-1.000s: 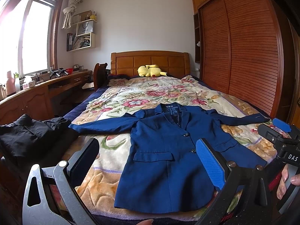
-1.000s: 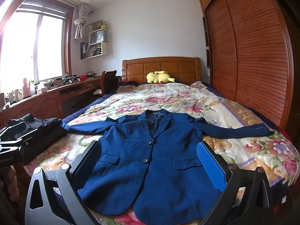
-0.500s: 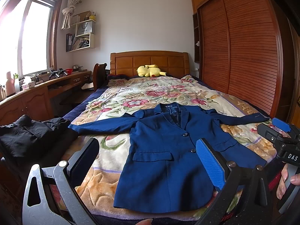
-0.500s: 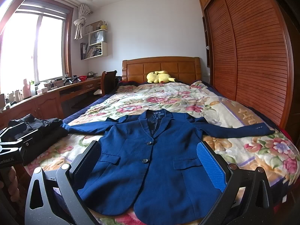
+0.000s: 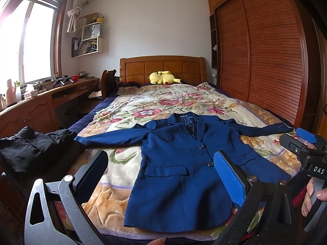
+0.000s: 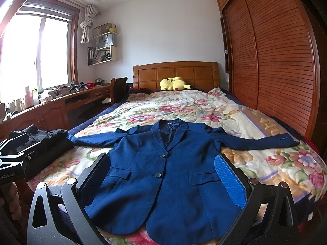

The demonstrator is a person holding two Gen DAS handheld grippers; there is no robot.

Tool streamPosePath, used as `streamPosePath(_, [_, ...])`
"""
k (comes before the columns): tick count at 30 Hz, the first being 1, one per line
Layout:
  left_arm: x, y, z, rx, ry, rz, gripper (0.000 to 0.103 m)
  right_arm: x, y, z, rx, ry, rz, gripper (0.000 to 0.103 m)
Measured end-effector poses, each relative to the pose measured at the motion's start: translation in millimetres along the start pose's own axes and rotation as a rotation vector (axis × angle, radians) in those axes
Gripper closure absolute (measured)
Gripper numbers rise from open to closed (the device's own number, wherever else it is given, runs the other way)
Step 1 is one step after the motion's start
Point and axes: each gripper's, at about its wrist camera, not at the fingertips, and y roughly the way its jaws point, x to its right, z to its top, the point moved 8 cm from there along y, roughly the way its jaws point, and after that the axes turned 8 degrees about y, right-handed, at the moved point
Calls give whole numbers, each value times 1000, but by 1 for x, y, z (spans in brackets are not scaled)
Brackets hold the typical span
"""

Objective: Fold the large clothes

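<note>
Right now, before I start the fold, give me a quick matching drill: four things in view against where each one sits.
Things:
1. blue jacket
2. yellow plush toy
3. black clothes
4. paper bag

Places:
A. on the wall shelf
B. by the headboard
C. spread flat on the flowered blanket
D. heaped off the bed's left side

Pairs: 1-C, 2-B, 3-D, 4-A

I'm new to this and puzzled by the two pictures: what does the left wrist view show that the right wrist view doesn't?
Only the left wrist view shows the right hand-held gripper from the side, gripped by a hand. Only the right wrist view shows the left hand-held gripper's body at its left edge. Both show open jaws, the blue jacket spread flat on the floral bedspread, and black clothes beside it.
</note>
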Motion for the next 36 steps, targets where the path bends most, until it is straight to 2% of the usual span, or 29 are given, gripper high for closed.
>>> streamPosePath(21, [2,3,0,-11,4,-3,0,0,3,-2,-6,1,6,1])
streamPosePath(26, [-3,19,-12,-39,3,0,0,2,13,-9,-31,-4,12,1])
streamPosePath(36, [-21,70,-40,-106,7,16,0,5,59,-23,-104,-17,48,1])
